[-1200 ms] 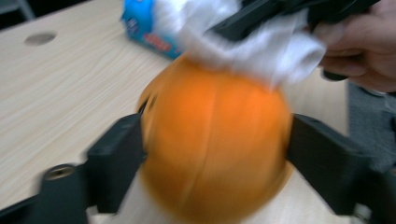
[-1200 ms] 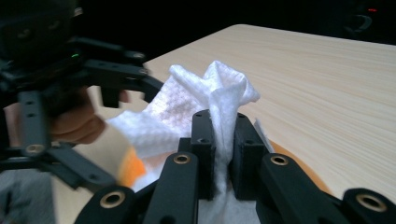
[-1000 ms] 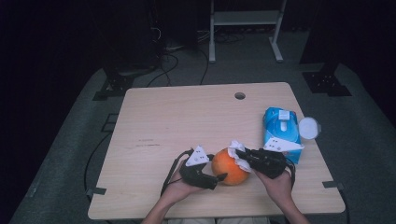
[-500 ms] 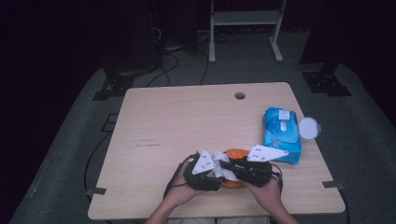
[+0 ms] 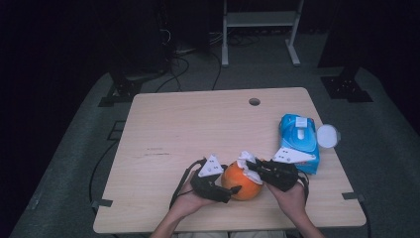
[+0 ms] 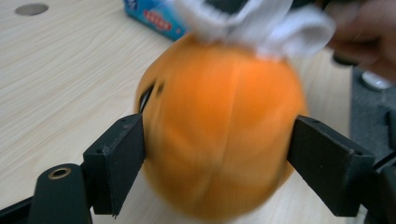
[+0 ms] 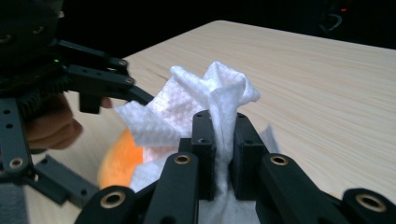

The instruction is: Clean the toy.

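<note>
An orange ball (image 5: 241,184) rests near the table's front edge, between the jaws of my left gripper (image 5: 232,179). In the left gripper view the ball (image 6: 219,130) is blurred and both black pads touch its sides. These jaws have just been opening, with the ball still between them. My right gripper (image 5: 252,166) is shut on a crumpled white wipe (image 5: 246,161) and holds it against the ball's top right. Seen from the right gripper (image 7: 223,126), the wipe (image 7: 205,98) bunches up between the pads, with the ball (image 7: 119,161) under it.
A blue pack of wipes (image 5: 298,141) lies at the table's right side, with a round white lid (image 5: 328,135) beside it at the edge. A cable hole (image 5: 254,101) sits near the far edge of the wooden table (image 5: 198,129).
Half a second ago the right gripper and wipe lay over the ball and hid most of it. They have moved back to the right, and the ball shows again. The left hand stayed.
</note>
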